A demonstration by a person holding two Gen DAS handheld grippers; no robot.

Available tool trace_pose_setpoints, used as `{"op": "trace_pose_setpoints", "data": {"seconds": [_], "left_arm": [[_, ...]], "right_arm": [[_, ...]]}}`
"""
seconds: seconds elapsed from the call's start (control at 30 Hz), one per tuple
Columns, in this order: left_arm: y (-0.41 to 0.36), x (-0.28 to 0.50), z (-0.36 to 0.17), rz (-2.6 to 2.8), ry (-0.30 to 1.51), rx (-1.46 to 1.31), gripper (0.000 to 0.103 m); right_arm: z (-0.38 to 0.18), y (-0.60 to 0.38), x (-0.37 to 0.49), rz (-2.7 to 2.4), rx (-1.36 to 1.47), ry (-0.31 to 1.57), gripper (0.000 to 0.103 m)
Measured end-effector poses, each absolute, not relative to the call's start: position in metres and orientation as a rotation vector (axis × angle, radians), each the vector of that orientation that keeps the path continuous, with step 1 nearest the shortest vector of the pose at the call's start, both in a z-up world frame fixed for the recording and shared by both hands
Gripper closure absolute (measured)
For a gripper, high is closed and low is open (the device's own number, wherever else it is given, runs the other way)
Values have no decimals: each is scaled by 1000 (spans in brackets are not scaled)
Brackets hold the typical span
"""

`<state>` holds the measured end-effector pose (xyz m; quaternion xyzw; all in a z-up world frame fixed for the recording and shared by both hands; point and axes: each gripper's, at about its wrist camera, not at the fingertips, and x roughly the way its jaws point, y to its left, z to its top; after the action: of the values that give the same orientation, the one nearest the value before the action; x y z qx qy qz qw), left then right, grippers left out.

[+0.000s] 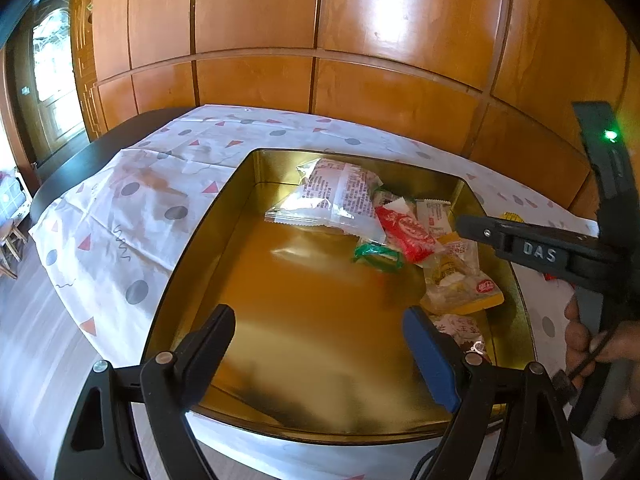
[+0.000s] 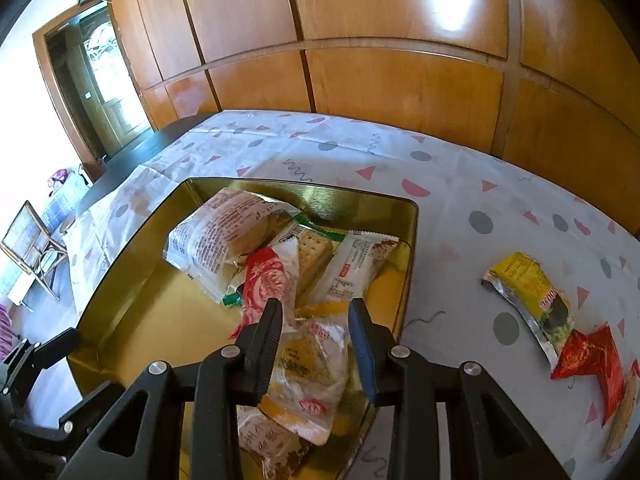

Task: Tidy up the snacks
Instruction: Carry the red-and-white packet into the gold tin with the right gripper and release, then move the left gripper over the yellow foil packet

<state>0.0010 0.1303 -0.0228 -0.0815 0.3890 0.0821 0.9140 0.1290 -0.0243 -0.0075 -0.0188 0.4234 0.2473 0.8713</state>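
Only the right wrist view shows yellow packet (image 2: 528, 288) outside gold tin (image 2: 412, 240), both jaws spread, seemingly gripping nothing.

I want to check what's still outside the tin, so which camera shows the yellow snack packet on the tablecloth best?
The right wrist view. There the yellow snack packet lies in full on the tablecloth, right of the gold tin. In the left wrist view only a yellow sliver shows behind the right gripper.
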Motion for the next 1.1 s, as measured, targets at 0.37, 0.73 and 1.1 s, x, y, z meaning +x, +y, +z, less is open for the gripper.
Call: {"op": "trace_pose_setpoints", "data": {"seconds": [0.37, 0.73, 1.1], "left_arm": [[119, -2, -17, 159, 792, -142, 17], [104, -6, -10, 131, 779, -107, 17], [90, -6, -7, 104, 775, -72, 17]], "right_arm": [[6, -59, 95, 487, 32, 816, 69], [7, -101, 78, 408, 92, 795, 68], [-3, -135, 67, 327, 114, 798, 68]]}}
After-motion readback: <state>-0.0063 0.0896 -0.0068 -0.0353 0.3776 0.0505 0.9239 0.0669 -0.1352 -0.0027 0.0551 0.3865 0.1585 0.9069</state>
